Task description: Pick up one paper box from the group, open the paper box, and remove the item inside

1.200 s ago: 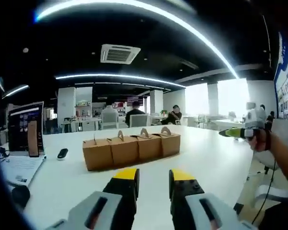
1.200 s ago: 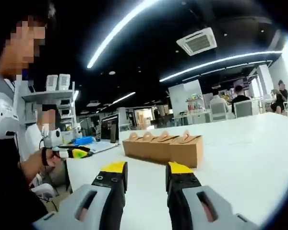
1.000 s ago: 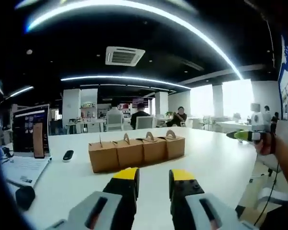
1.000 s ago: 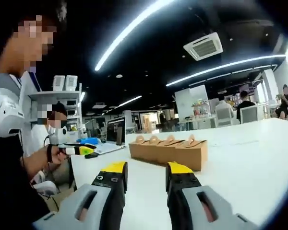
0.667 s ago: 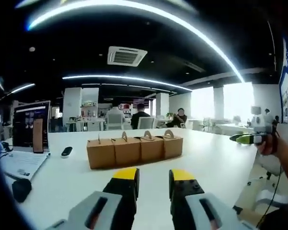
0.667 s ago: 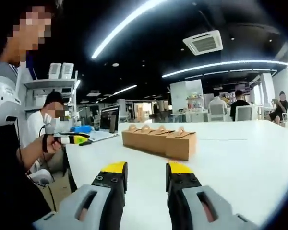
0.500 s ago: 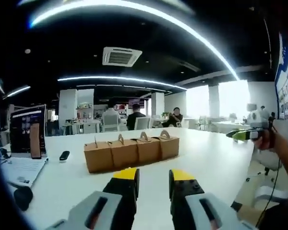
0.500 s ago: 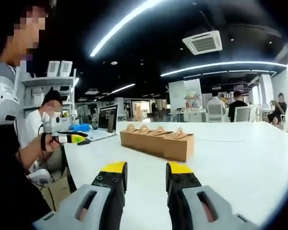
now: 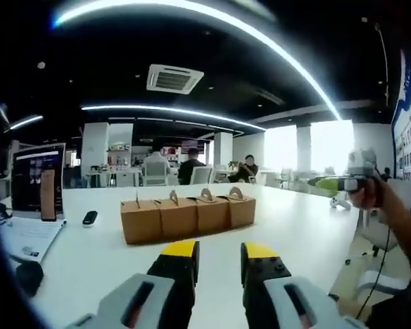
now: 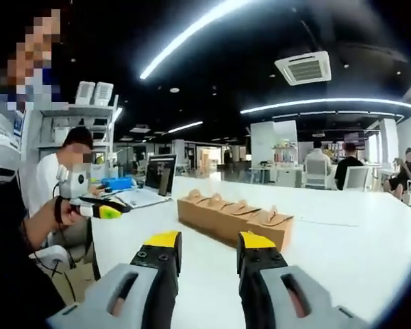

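Note:
Several brown paper boxes with tab handles stand in a row on the white table; in the right gripper view the same row runs away to the left. My left gripper is open, low over the table, a short way in front of the row with nothing between its jaws. My right gripper is also open and empty, just short of the nearest box. The other gripper shows in each view, held in a hand: at the right and at the left.
A laptop, a dark phone-like item and a black mouse lie at the table's left end. A seated person is beside a monitor. Other people sit at far desks.
Both views shifted slightly with my hands; the right view turned so the box row sits nearer and more centred. The boxes themselves have not moved, and both grippers stay open.

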Motion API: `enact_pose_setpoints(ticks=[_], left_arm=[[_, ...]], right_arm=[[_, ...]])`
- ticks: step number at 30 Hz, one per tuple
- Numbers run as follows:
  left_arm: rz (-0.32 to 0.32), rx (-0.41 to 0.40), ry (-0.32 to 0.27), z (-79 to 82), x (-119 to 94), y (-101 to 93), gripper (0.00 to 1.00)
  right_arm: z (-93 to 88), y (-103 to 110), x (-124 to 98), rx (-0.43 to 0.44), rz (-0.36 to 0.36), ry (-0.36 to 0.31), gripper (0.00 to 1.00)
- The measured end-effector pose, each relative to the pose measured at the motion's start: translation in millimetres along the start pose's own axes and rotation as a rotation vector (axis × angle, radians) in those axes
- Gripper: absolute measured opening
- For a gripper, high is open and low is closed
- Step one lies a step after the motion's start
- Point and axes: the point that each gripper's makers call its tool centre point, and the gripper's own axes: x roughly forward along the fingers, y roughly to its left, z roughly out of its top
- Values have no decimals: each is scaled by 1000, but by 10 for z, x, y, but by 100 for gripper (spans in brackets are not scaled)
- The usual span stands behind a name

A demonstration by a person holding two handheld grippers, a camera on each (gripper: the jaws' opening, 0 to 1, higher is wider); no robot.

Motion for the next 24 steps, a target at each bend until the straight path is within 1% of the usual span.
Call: enact_pose_setpoints(ticks=[4,7,9,12,15,19,21,23,24], left_arm=[[8,-9,-5,-90,-33,14,27],[17,-16,6,-173,-52,33,27],[16,-24,13,-207,-59,42,27],[22,-32,13,-225,-46,54,27],[15,-32,11,-230,-26,35,27],[-4,-23,12,-227,-18,-32,27],[-11,-28,8,-226,-11,-58,27],[-29,-27,13,-250,6,-113,27],[-37,-26,16,-263,13,-136,27]], right_arm=[[19,-116,152,8,-8,17,32],[25,-200,303,-10,-9,32,31],[23,-261,408,-4,-14,56,29],[91,-354,565,-4,-16,61,26],[129,-502,725,-21,-46,70,24],[103,-693,954,-35,-73,100,23],[63,-822,1084,-50,-102,121,23],[27,-887,1251,-54,-104,136,24],[18,-889,1301,-55,-99,140,24]])
